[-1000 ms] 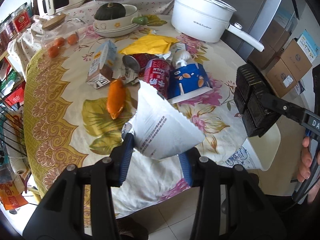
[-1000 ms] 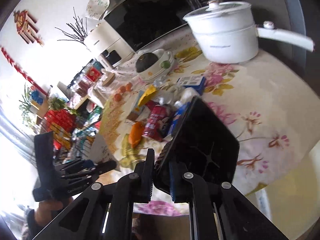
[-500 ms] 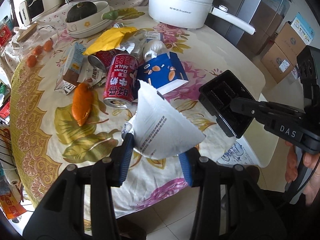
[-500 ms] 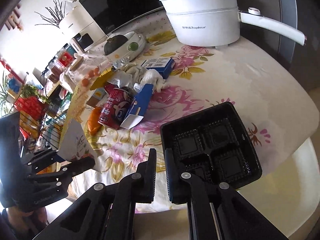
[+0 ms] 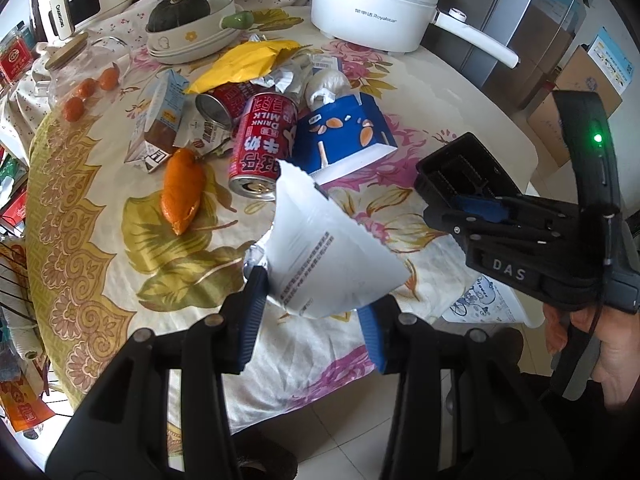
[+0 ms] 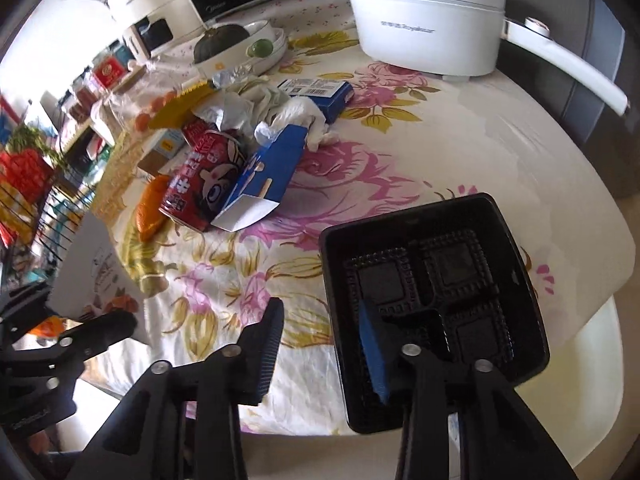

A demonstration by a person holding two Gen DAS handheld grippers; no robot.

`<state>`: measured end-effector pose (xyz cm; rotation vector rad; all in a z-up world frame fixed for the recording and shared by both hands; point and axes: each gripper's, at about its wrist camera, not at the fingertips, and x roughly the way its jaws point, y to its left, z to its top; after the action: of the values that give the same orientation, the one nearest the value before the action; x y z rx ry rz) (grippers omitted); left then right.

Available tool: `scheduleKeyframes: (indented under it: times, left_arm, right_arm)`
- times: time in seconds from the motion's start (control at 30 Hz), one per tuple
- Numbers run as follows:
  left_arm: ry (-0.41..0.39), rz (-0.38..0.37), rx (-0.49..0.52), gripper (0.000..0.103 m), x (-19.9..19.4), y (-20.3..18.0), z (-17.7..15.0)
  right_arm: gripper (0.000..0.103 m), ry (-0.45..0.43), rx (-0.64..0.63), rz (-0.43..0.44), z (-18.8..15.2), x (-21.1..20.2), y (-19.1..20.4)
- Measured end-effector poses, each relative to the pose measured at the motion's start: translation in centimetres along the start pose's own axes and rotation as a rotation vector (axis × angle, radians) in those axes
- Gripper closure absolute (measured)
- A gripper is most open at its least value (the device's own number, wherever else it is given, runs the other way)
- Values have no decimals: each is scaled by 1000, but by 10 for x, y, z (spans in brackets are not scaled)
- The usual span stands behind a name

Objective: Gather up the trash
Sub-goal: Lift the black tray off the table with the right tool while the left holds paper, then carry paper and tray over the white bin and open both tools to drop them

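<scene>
My left gripper [image 5: 312, 306] is shut on a white printed paper packet [image 5: 324, 256], held above the table's near edge. The black plastic tray [image 6: 436, 280] lies flat at the near right edge of the flowered tablecloth [image 6: 460, 148]. My right gripper [image 6: 320, 344] straddles the tray's left wall; its jaws are opening and the pads stand off the wall. The left wrist view shows that gripper [image 5: 464, 204] at the tray [image 5: 460, 168]. Trash lies mid-table: a red milk can [image 5: 264, 148], a blue carton [image 5: 344, 136], orange peel [image 5: 182, 192], a yellow wrapper [image 5: 244, 64].
A white electric pot [image 5: 372, 4] with a long handle stands at the back. A bowl with a dark squash [image 5: 188, 24] and a glass jar [image 5: 80, 80] sit back left. Cardboard boxes [image 5: 580, 92] are on the floor to the right. A pale round thing [image 6: 592, 380] sits below the table's edge.
The right gripper came down and brought the black tray from tilted upright to flat at the table's edge, then its fingers parted. The left gripper still holds the white packet.
</scene>
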<state>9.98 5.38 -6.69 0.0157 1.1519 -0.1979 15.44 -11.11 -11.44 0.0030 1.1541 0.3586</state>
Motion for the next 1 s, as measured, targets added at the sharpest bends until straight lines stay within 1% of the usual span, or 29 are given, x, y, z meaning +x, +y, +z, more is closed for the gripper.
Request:
scheduleKeyframes:
  times: [0.03, 0.07, 0.1, 0.17, 0.3, 0.47, 0.57, 0.77, 1.0]
  left_arm:
    - [1, 0, 0, 57, 0, 1, -1]
    - [2, 0, -1, 57, 0, 2, -1]
    - [3, 0, -2, 57, 0, 2, -1]
    - [5, -3, -1, 57, 0, 2, -2]
    - [5, -8, 11, 57, 0, -2, -2]
    - [3, -12, 19, 57, -1, -4, -2]
    - [0, -14, 15, 57, -2, -5, -1]
    - [-6, -40, 23, 57, -2, -15, 4]
    - [-15, -71, 66, 57, 3, -48, 12]
  right_arm:
    - [79, 15, -4, -32, 0, 5, 1]
    - [89, 27, -2, -54, 0, 8, 1]
    - [91, 36, 5, -66, 1, 10, 0]
    - [91, 30, 5, -69, 2, 9, 0]
    - [93, 1, -43, -68, 2, 2, 4]
    - [94, -8, -88, -74, 0, -2, 10]
    - [95, -33, -94, -76, 0, -12, 11]
    - [97, -98, -55, -73, 1, -42, -8]
    - [97, -156, -3, -98, -8, -80, -48]
